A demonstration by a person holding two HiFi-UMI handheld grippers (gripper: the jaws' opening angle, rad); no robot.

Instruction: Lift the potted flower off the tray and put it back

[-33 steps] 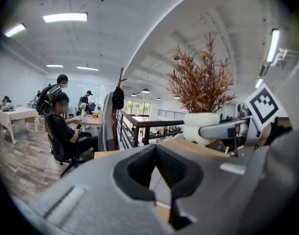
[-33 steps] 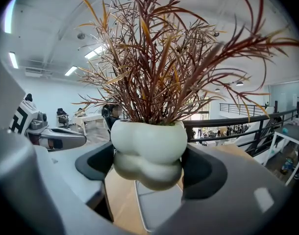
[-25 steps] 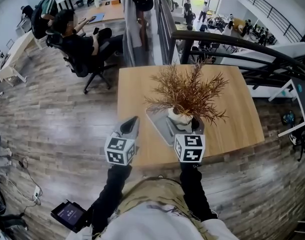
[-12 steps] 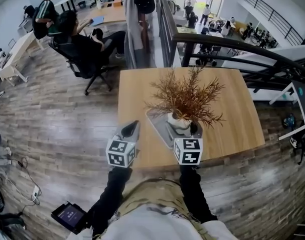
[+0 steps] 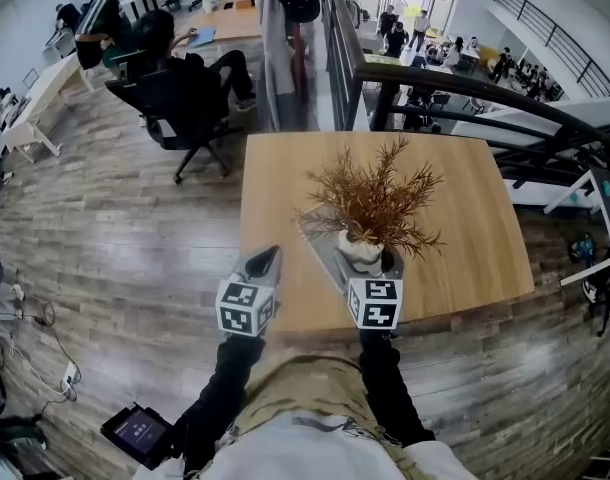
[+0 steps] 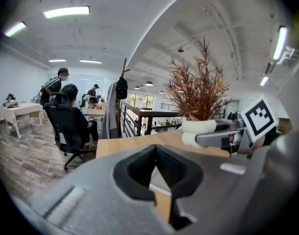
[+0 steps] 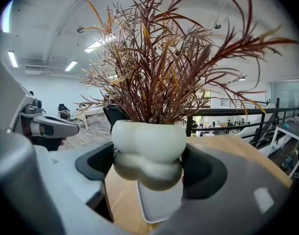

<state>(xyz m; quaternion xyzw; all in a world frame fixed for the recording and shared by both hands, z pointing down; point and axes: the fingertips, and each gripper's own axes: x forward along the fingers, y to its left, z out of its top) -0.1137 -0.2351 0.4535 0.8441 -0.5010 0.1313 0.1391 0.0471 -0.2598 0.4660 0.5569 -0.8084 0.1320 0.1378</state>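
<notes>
The right gripper is clamped on the white pot of the potted flower, 1 jaw pressed to each side, holding it upright over the grey tray on the wooden table. Whether the pot's base touches the tray cannot be told. The left gripper hangs beside it near the table's front edge, its 2 jaws together and empty.

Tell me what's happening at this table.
A person works two handheld grippers. The right gripper has its fingers clamped on the pot of dried flowers, holding it what looks like just above the tray on the table. The left gripper is shut and empty, off to the side.
</notes>
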